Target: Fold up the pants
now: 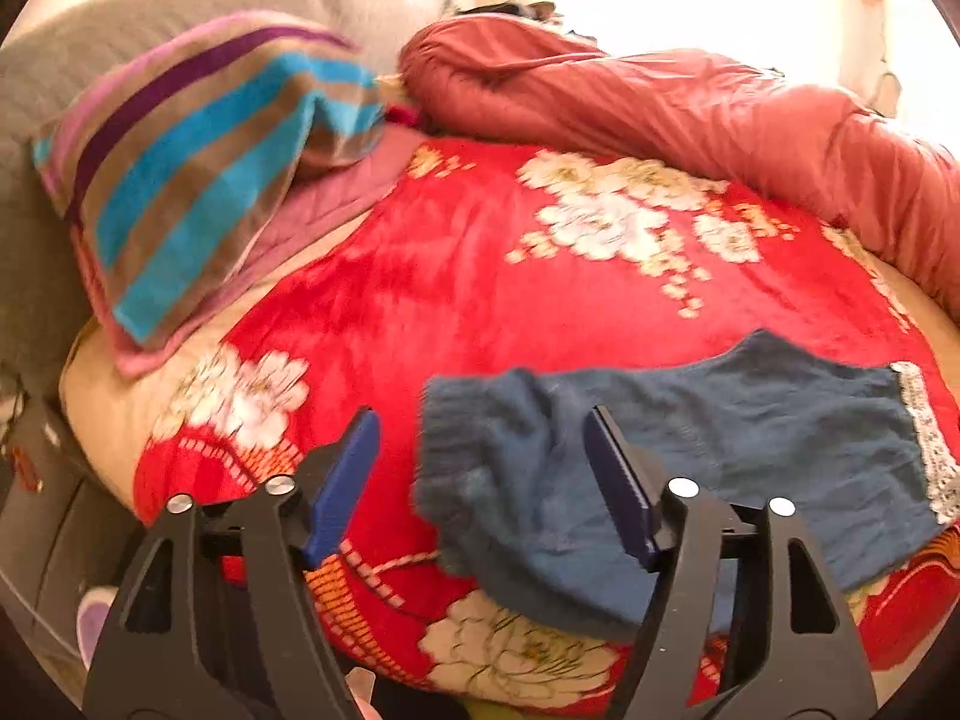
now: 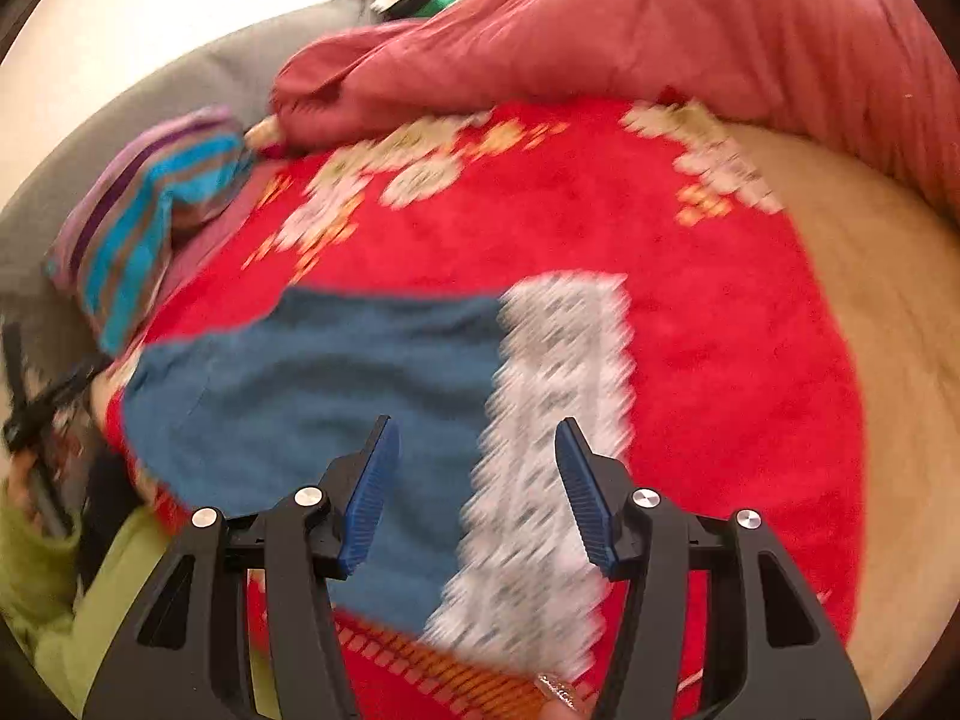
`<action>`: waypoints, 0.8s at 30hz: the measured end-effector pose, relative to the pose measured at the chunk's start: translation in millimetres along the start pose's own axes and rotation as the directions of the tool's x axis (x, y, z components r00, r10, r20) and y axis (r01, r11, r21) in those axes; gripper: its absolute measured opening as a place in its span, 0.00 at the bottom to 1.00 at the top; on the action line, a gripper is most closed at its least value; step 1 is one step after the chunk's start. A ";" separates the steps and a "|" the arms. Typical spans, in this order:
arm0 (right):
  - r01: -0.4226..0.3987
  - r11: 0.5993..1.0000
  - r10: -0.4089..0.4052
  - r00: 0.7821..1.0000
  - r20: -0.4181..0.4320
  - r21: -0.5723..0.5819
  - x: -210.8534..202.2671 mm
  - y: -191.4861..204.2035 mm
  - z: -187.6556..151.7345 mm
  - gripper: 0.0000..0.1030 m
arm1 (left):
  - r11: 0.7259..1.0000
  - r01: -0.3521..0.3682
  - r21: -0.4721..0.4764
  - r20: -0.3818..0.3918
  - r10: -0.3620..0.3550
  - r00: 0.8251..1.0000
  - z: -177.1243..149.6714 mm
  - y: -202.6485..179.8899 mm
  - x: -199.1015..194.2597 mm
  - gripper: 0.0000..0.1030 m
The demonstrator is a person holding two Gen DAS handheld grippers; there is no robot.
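A small pair of blue knit pants with a white lace-trimmed hem point(image 1: 690, 456) is seen laid out on a red plush blanket printed w/ white flowers point(image 1: 456, 276), which is spread over a bed. The garment appears folded at least once lengthwise, judging by its compact shape: ribbed waistband at one end, lace cuff point(image 2: 540, 450) at the other. No crosswise fold is visible yet, so the task is judged roughly halfway; the cuff end probably remains to be brought over to the waistband & the result smoothed.

The left gripper point(image 1: 483, 474) is shown above the waistband end, its blue pads spread wide apart. Nothing is pinched; the cloth is seen between and below the fingers, but no contact can be confirmed. The right gripper point(image 2: 477, 480) is held over the lace cuff, fingers spread about halfway, nothing clamped betw. them. Heavy motion blur is noted in the right wrist view, so touch w/ the lace cannot be told.

Behind the pants, a rolled salmon-red quilt point(image 1: 690, 114) and a pillow in a blue, brown and purple striped cover point(image 1: 198, 180) are seen at the head of the bed, well apart from the garment.
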State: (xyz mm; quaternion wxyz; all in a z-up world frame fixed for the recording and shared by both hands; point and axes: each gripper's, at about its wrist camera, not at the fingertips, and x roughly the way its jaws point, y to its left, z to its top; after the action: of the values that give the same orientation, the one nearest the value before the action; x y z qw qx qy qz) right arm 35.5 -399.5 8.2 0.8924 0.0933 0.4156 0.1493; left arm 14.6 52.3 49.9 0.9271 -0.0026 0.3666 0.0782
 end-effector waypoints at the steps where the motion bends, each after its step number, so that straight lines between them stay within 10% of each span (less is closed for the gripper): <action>1: 0.008 1.000 -0.008 1.000 0.006 0.018 2.4 -6.7 6.0 0.51 | 1.000 0.015 0.009 -0.002 -0.015 1.000 3.3 -4.3 0.7 0.63; 12: 0.018 0.997 -0.012 0.997 -0.074 0.078 69.7 -51.4 49.2 0.51 | 0.968 0.214 0.132 -0.108 -0.201 0.974 36.0 -99.8 44.3 0.70; 24: -0.059 0.994 0.071 0.990 -0.122 0.094 107.5 -64.9 55.8 0.42 | 0.935 0.307 0.177 -0.268 -0.254 0.929 44.3 -162.9 136.7 0.70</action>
State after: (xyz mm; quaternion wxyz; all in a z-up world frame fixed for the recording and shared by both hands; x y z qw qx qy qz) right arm 156.3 -425.8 -51.8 0.8542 0.1377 0.4736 0.1649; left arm 166.9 -86.2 -19.3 0.8719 0.0359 0.4786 -0.0969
